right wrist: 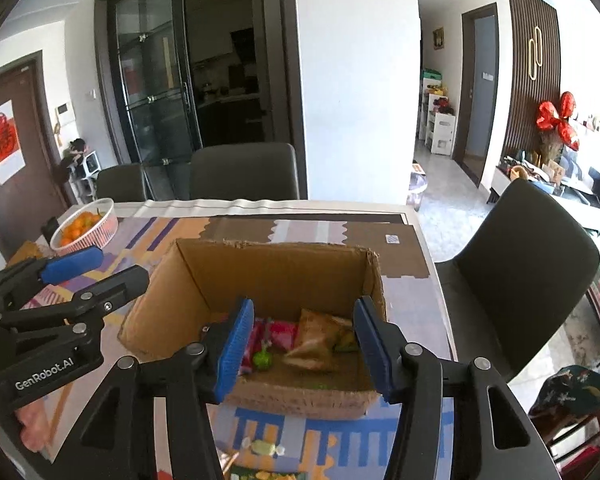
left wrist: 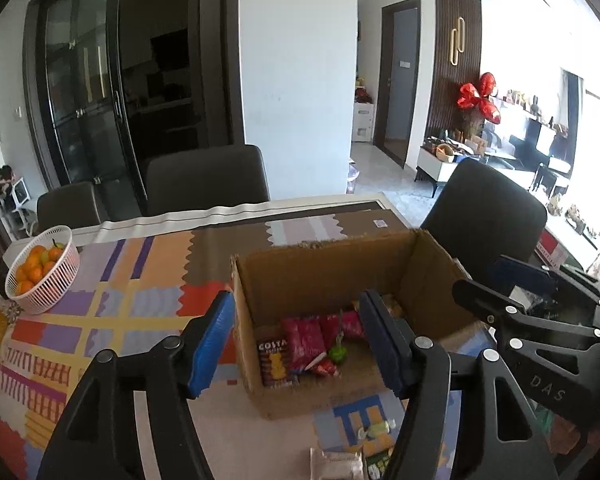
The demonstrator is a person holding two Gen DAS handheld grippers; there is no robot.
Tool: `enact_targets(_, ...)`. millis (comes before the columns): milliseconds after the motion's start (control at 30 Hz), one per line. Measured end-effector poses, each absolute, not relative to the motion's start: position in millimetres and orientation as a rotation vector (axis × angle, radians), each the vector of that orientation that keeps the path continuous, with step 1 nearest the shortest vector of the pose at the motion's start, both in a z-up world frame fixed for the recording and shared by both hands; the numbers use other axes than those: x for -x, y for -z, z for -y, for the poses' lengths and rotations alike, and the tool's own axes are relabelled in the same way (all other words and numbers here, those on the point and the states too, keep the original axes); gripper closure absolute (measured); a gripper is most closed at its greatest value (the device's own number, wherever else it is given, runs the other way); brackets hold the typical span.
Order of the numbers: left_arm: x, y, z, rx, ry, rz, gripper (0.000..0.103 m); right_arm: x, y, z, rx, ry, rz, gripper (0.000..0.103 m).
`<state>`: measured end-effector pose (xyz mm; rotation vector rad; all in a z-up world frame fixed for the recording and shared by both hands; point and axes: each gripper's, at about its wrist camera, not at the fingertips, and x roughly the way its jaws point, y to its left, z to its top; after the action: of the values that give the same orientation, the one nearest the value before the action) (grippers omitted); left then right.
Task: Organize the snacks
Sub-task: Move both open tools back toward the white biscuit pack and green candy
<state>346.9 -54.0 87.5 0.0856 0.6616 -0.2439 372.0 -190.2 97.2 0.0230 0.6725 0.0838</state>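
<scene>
An open cardboard box (left wrist: pixel 320 272) (right wrist: pixel 276 276) stands on the patterned table. It holds red snack packs (left wrist: pixel 302 340), a Costa packet (left wrist: pixel 275 362), a green candy (left wrist: pixel 337 354) (right wrist: pixel 262 360) and a tan bag (right wrist: pixel 316 340). My left gripper (left wrist: pixel 300 346) is open and empty over the box's near left corner. My right gripper (right wrist: pixel 304 348) is open and empty over the box's near edge; it also shows in the left wrist view (left wrist: pixel 500 280). Loose wrapped candies (left wrist: pixel 376 429) (right wrist: pixel 265 448) and a pale packet (left wrist: pixel 336 465) lie on the table before the box.
A white basket of oranges (left wrist: pixel 46 276) (right wrist: pixel 86 224) sits at the table's far left. Dark chairs (left wrist: pixel 208 180) (right wrist: pixel 524 248) stand behind and to the right of the table. The table's right edge (right wrist: pixel 432 264) runs close to the box.
</scene>
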Motion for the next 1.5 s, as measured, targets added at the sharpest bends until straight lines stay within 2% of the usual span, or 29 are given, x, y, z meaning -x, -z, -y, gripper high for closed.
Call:
enact_targets(567, -273, -54, 57, -0.095, 0.3, -0.728, 0.033, -305, -77, 190, 0.063, -0.143, -0.691, 0.049)
enact_targets(1067, -266, 34, 62, -0.098, 0.349, -0.915, 0.033, -295, -22, 186, 0.124, -0.157, -0.812, 0.049)
enact_targets(1500, -285, 87, 60, -0.053, 0.345, -1.023, 0.033, -302, 22, 177, 0.163, -0.182, -0.908, 0.049)
